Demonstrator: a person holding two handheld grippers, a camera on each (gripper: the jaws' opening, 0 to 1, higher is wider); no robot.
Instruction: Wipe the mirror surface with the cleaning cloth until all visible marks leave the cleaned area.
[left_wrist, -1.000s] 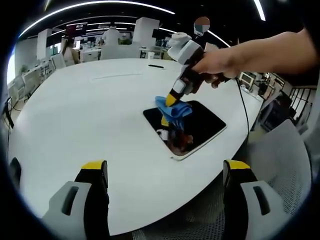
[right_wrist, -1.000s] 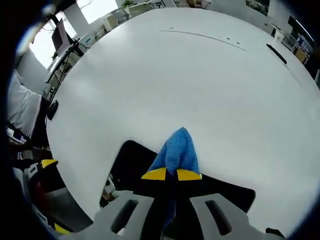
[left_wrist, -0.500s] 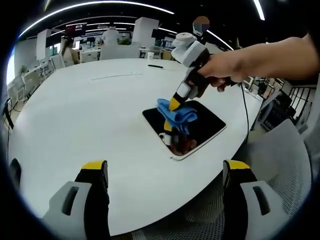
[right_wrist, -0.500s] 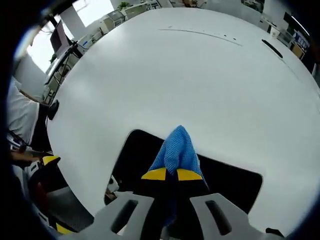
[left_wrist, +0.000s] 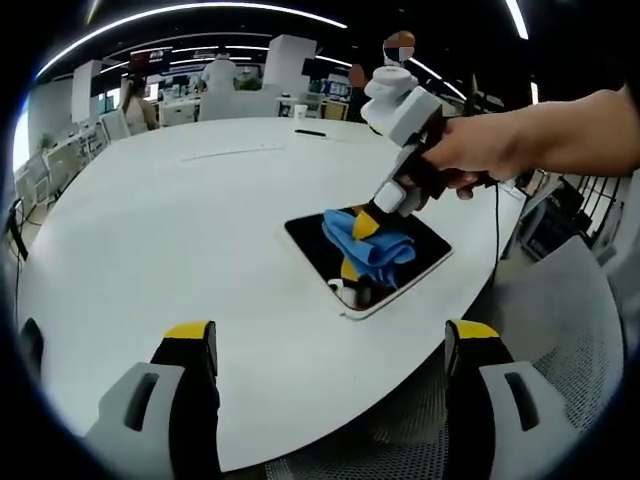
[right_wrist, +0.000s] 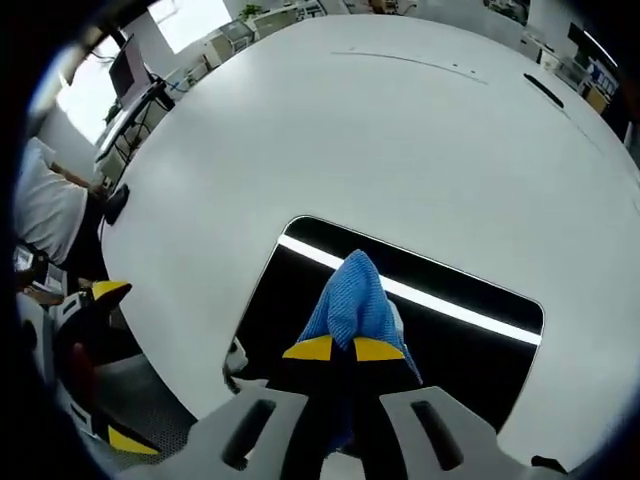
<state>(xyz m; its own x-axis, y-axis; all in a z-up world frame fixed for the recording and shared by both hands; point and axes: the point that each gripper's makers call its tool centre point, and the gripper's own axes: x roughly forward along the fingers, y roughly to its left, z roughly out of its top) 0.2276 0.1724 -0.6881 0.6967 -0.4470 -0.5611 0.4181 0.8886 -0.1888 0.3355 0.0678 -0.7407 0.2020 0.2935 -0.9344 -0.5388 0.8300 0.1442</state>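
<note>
A dark rectangular mirror (left_wrist: 330, 238) (right_wrist: 470, 340) with a white edge lies flat on the round white table (left_wrist: 170, 220) near its front edge. My right gripper (left_wrist: 367, 222) (right_wrist: 343, 349), held by a hand, is shut on a blue cleaning cloth (left_wrist: 375, 248) (right_wrist: 350, 300) and presses it onto the mirror's middle. A bright strip of ceiling light reflects across the glass in the right gripper view. My left gripper (left_wrist: 330, 345) stands open low over the table's near edge, well short of the mirror, with nothing between its yellow-tipped fingers (left_wrist: 190, 335).
A black pen-like object (left_wrist: 311, 132) (right_wrist: 548, 90) lies at the far side of the table. A grey mesh chair (left_wrist: 570, 330) stands to the right of the table. Desks, screens and people fill the office behind.
The right gripper has dragged the blue cloth from the mirror's far-left edge toward its middle and right side. The left gripper has stayed where it was.
</note>
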